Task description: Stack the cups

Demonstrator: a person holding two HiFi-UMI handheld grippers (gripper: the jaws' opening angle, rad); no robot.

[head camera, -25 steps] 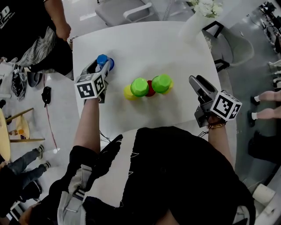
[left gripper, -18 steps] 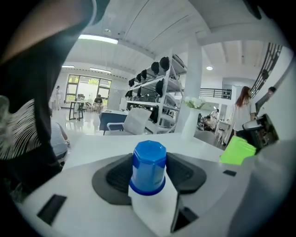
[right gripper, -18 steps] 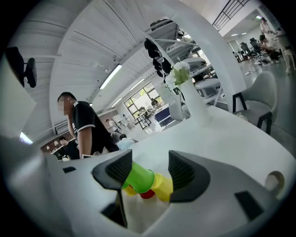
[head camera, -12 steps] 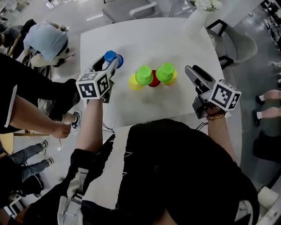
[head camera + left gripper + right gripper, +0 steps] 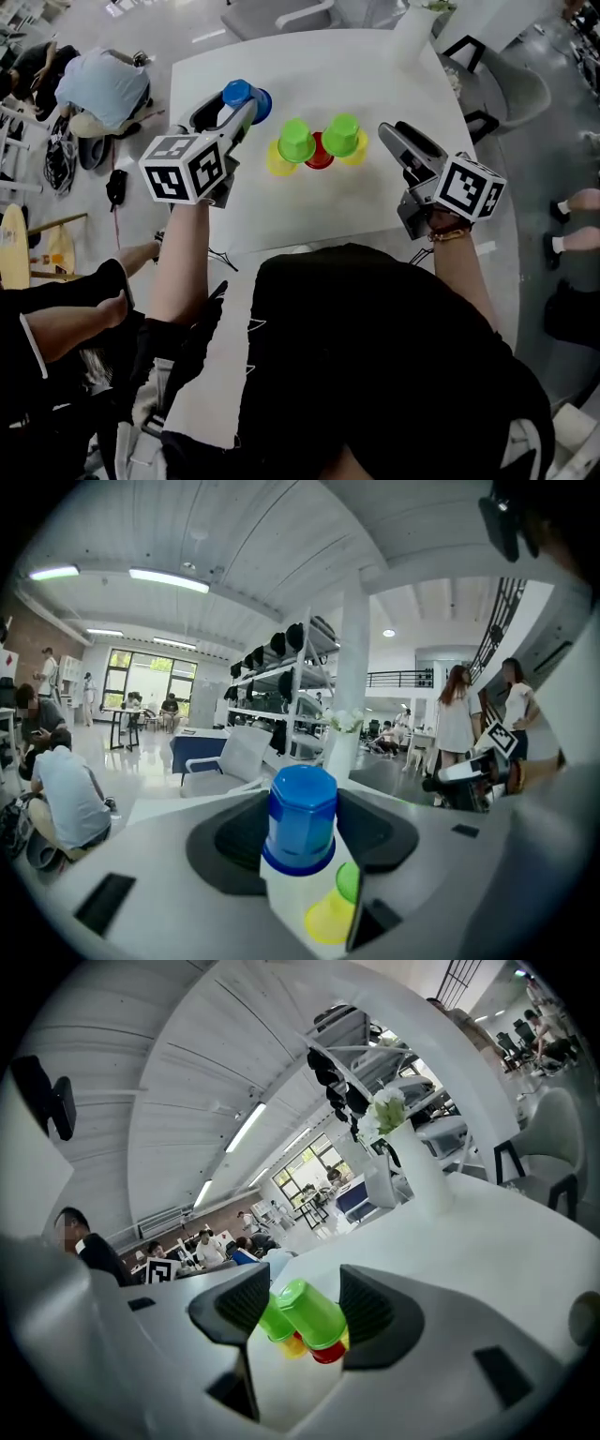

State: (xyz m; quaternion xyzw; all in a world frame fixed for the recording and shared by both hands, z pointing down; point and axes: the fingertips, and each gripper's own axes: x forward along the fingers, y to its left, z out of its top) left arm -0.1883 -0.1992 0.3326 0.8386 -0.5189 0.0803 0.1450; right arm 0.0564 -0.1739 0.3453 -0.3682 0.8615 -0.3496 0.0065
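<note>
A blue cup (image 5: 246, 94) hangs upside down above the white table (image 5: 309, 220), and my left gripper (image 5: 234, 105) is shut on it. In the left gripper view the blue cup (image 5: 300, 817) fills the gap between the pads. At the table's middle stand two yellow cups (image 5: 277, 163) and a red cup (image 5: 319, 157), all upside down, with two green cups (image 5: 296, 139) on top. My right gripper (image 5: 389, 133) is open, just right of this pile and apart from it. Its jaws have just been closing a little, with nothing between them. The right gripper view shows the green cups (image 5: 305, 1312) ahead.
A white vase (image 5: 412, 33) with flowers stands at the table's far right corner. Chairs (image 5: 281, 14) ring the far side. A crouching person (image 5: 98, 89) and other people's arms are on the floor side at the left. The person's dark torso hides the near table edge.
My left gripper has risen and moved toward the far side with the blue cup in it. The right gripper has shifted slightly toward the cup pile.
</note>
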